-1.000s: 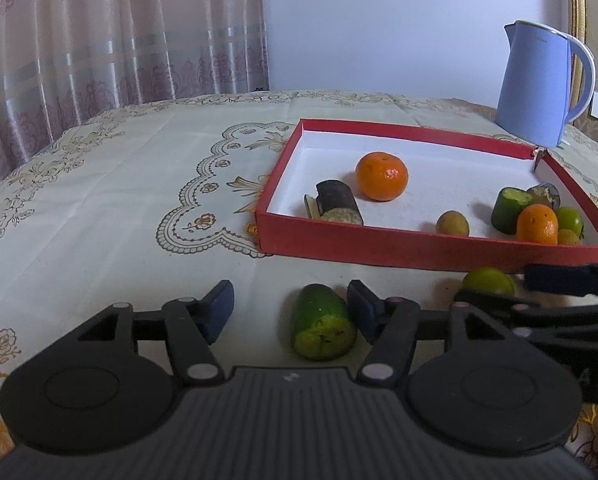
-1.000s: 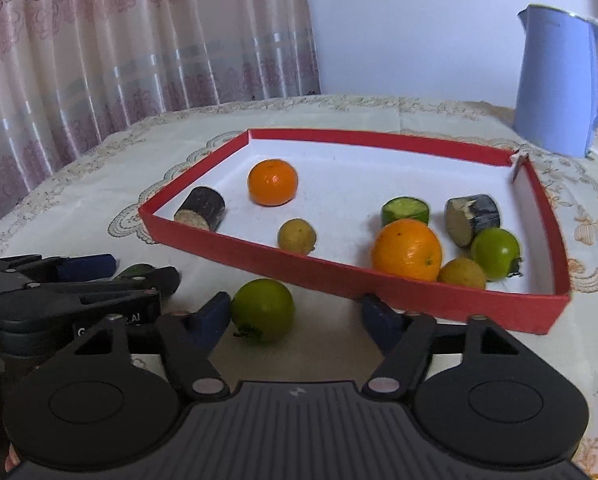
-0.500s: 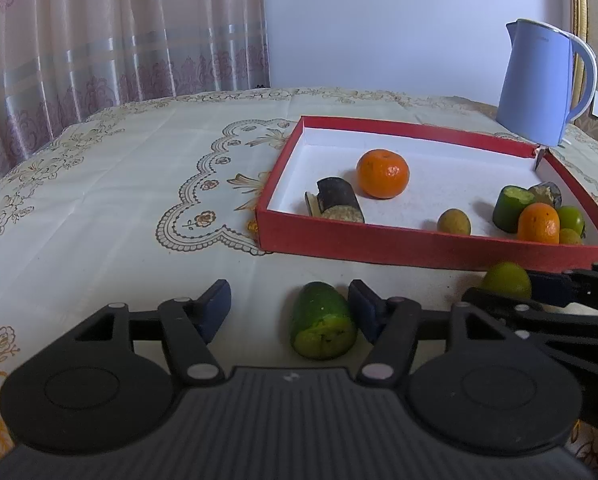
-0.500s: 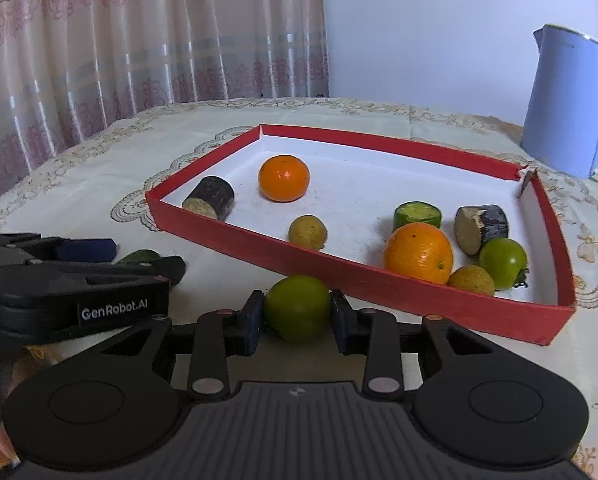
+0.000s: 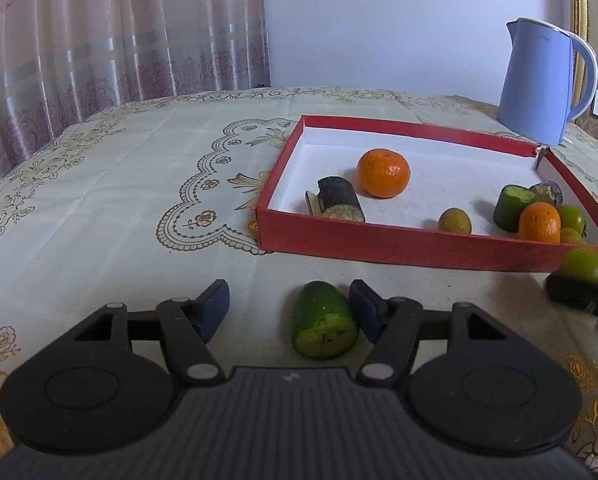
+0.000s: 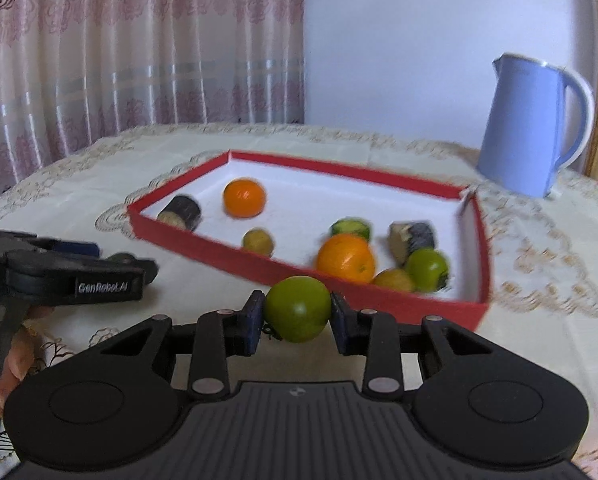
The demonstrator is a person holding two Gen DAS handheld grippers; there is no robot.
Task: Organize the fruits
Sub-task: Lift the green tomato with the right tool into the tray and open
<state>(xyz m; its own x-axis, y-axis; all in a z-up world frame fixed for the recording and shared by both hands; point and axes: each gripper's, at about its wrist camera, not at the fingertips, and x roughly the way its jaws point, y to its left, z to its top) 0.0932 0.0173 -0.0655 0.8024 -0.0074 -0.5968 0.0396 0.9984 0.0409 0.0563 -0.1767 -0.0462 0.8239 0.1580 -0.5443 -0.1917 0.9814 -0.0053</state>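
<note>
On the patterned cloth of the table (image 5: 99, 200), just short of the red tray (image 5: 399, 244), two pairs of tongs are at work. The right wrist view gives the clear look: the right tongs (image 6: 297, 312) are clamped on a round, smooth green fruit (image 6: 297, 308), blue pads pressed flush against both its sides, with the fruit showing in front of the tray's near wall. Their jaws have just been closing, and the fruit sits squarely between them. This view is smeared with blur; the left wrist view is sharp everywhere but its right edge, where the same green fruit (image 5: 583, 264) shows only as a blurred blob.

The left view alone shows what the left tongs (image 5: 289, 308) are dealing with: a stubby green cucumber piece (image 5: 323, 320), glossy dark skin, pale rough cut face toward the camera, lying on the cloth between the jaws. Those jaws stand apart; the piece lies close to the right-hand pad, with a wide gap to the other. From the right view that piece is just a dark sliver behind the left tongs (image 6: 111, 258), and a person's fingers (image 6: 13, 360) wrap the handle below.

Inside the white-floored tray: a dimpled orange (image 5: 384, 173), a dark-skinned cylinder chunk (image 5: 339, 200), a small yellowish round fruit (image 5: 454, 221), and a cluster at the right corner. A pale blue kettle (image 5: 539, 80) stands behind.
</note>
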